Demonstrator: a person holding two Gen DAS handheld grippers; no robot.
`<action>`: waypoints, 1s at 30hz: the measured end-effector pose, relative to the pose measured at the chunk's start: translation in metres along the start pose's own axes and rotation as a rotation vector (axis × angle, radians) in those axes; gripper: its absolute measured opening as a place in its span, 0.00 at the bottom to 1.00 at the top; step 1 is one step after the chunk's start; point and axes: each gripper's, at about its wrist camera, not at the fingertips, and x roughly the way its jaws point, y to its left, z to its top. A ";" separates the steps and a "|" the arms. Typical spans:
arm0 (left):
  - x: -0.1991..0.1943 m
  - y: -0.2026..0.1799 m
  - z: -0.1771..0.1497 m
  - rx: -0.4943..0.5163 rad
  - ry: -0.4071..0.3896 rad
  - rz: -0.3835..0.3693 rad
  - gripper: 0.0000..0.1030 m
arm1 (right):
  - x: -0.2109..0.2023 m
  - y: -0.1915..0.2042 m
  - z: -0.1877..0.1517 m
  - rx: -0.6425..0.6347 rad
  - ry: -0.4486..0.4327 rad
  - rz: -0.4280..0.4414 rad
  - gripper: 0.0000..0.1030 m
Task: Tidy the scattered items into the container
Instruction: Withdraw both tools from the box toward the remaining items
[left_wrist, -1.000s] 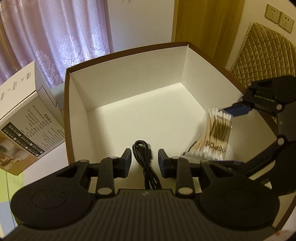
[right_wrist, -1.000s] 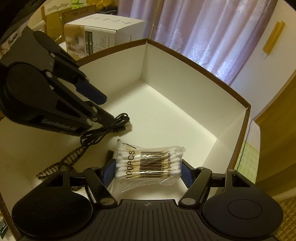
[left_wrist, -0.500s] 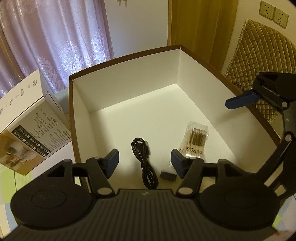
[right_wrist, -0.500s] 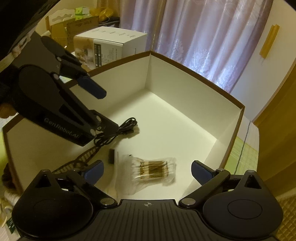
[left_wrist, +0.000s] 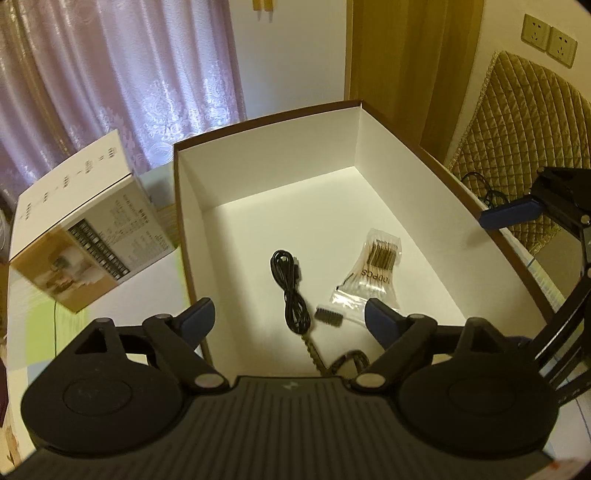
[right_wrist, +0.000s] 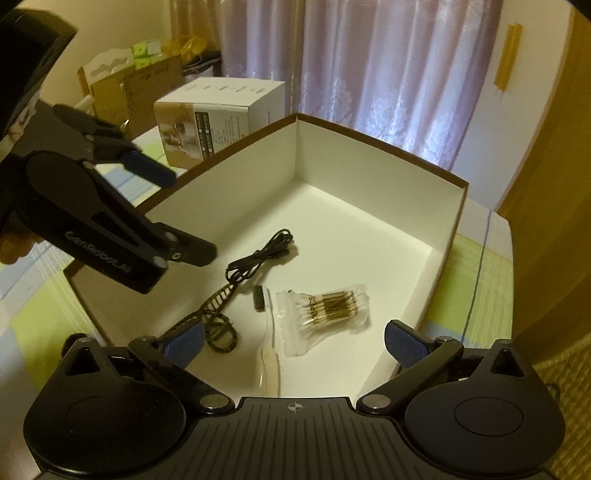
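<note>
Right wrist view, swab pack (right_wrist: 325, 314) between spread tongs (right_wrist: 295, 345) (untouched), in box (right_wrist: 369, 158)

Box's (left_wrist: 258, 177) far half open

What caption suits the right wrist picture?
Open right gripper above a box holding cotton swabs, a black cable and a toothbrush.

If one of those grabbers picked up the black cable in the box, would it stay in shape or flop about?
Probably flop. The black cable is thin and only loosely coiled on the floor of the box, with no tie visible, so its loops would likely dangle and uncoil. It looks light for its size. Pushed, it would likely bunch up rather than slide as one piece.
</note>
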 end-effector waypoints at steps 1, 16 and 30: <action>-0.005 0.000 -0.002 -0.009 0.000 0.005 0.85 | -0.003 0.001 -0.001 0.013 -0.003 -0.002 0.98; -0.071 -0.005 -0.040 -0.082 -0.006 0.057 0.88 | -0.056 0.022 -0.024 0.143 -0.050 -0.030 0.98; -0.124 -0.005 -0.080 -0.118 -0.041 0.047 0.91 | -0.088 0.055 -0.047 0.244 -0.072 -0.039 0.98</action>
